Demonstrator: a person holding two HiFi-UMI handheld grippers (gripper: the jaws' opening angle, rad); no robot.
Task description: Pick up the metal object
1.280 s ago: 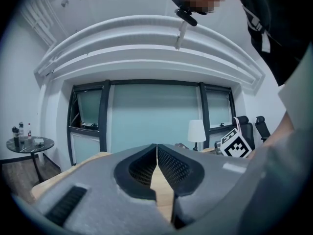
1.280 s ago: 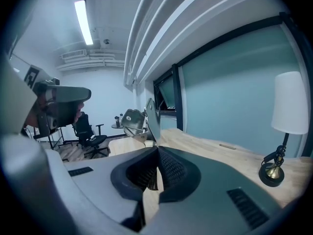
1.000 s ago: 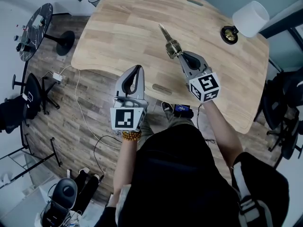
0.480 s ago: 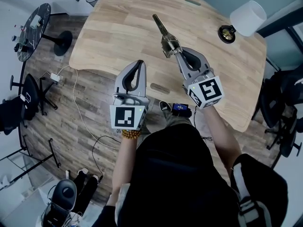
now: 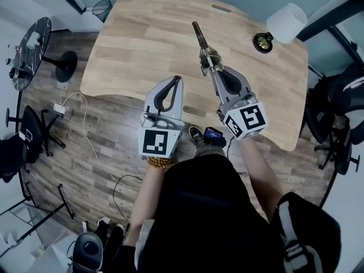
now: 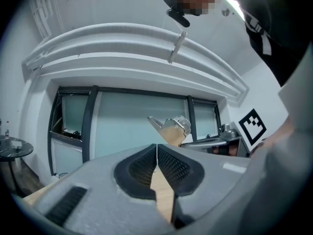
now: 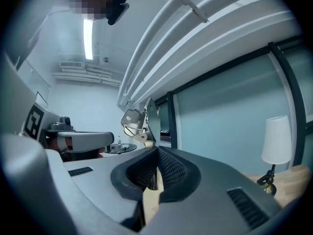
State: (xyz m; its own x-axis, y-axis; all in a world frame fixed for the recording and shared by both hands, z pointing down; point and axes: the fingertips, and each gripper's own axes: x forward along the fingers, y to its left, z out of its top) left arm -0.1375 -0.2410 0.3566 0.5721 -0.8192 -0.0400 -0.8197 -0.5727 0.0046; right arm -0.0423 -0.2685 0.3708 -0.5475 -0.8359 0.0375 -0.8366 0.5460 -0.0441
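I find the right gripper (image 5: 211, 68) closed on the metal object (image 5: 202, 43). In the right gripper view its pads meet around the object's lower end. The rest of the object, a folded plate with a long narrow blade, stands out beyond the jaw tips. The left gripper view shows the object held up against the window wall, raised off the wooden table (image 5: 142, 44). In the head view it points away from the gripper toward the table's far edge.

The left gripper (image 5: 175, 79) sits just to the left of the right one, its tips over the table's near edge. I read its jaws as together, with nothing between them.

A lamp with a white shade (image 5: 286, 23) stands well to the right of the right gripper, at the table's far corner.
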